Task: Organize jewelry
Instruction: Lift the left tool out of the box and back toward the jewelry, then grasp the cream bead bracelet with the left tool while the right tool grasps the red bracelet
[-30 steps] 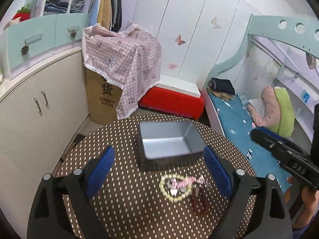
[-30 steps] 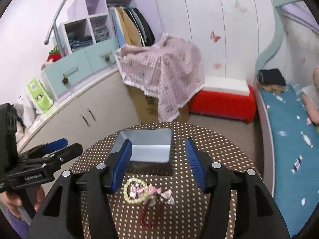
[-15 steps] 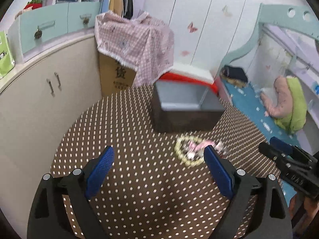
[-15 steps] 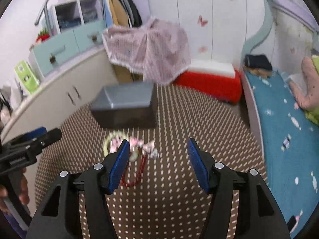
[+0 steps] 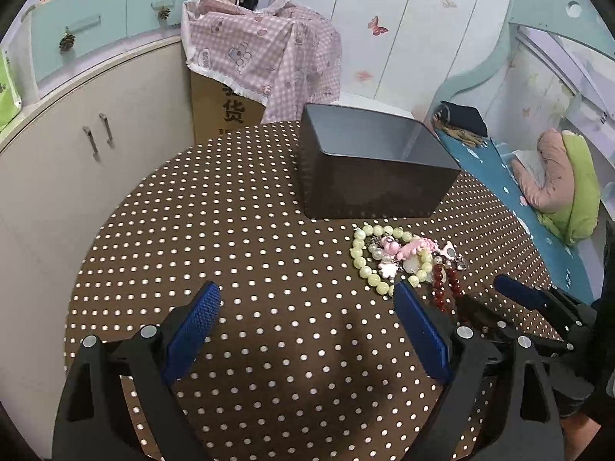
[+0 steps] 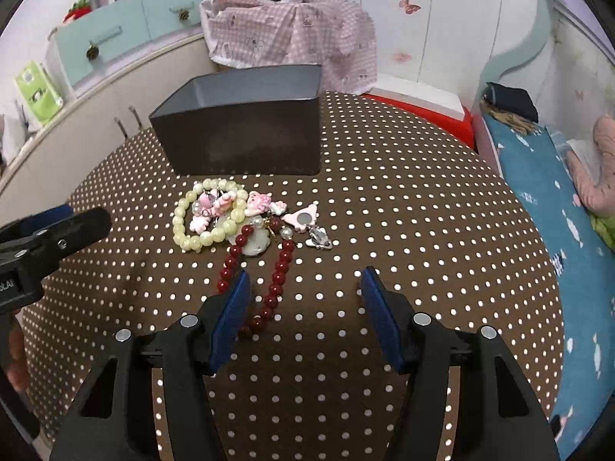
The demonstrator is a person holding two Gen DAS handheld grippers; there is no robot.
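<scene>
A pile of jewelry lies on the round brown polka-dot table (image 6: 403, 207) in front of an open dark grey box (image 6: 246, 138). It holds a pale green bead bracelet (image 6: 184, 226), a dark red bead bracelet (image 6: 278, 269) and pink charms (image 6: 261, 203). The pile also shows in the left wrist view (image 5: 403, 257), with the box (image 5: 369, 176) behind it. My right gripper (image 6: 305, 307) is open, low over the table, its left pad by the red beads. My left gripper (image 5: 307, 326) is open and empty, left of the pile.
A cream cabinet (image 5: 77, 134) curves along the left of the table. A cardboard carton under a pink checked cloth (image 5: 265, 57) and a red-and-white box (image 6: 423, 96) stand behind it. A bed with a blue sheet (image 6: 546, 207) runs along the right.
Both grippers have dropped from high above the table to just over it and pulled back toward the near edge. The box and the jewelry have not moved.
</scene>
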